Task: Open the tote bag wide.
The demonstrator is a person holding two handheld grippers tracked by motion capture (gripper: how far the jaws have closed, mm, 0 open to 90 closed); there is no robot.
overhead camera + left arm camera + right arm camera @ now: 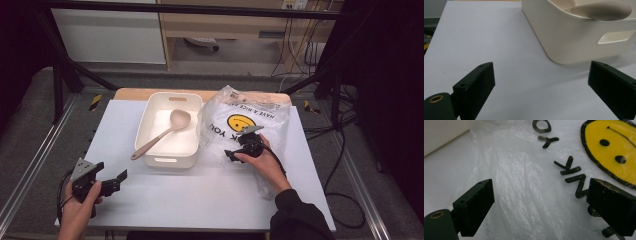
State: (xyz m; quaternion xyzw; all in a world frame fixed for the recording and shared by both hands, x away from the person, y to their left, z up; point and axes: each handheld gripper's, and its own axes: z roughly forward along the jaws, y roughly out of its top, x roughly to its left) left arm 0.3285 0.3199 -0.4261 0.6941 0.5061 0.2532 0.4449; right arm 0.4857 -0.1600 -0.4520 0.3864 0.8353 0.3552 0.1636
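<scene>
A cream plastic bin (pixel 150 122) stands on the white table, with a beige spoon (pixel 165 131) lying in it, bowl at the far end and handle over the near rim. To its right lies a clear plastic bag (pixel 270 120) printed with a yellow smiley. My right gripper (pixel 233 155) hovers over the bag's near-left part, open, and the right gripper view has crinkled film (pixel 529 185) and the smiley (pixel 614 150) between its jaws. Near the front left corner my left gripper (pixel 112 180) is open and empty, facing the bin (pixel 574 37) and the spoon (pixel 601 11).
The white table (pixel 200 190) has free surface in front of the bin and bag. A wooden board edge (pixel 132 93) shows behind the bin. Black frame legs (pixel 60 75) and cables (pixel 345 150) lie around the table on the grey floor.
</scene>
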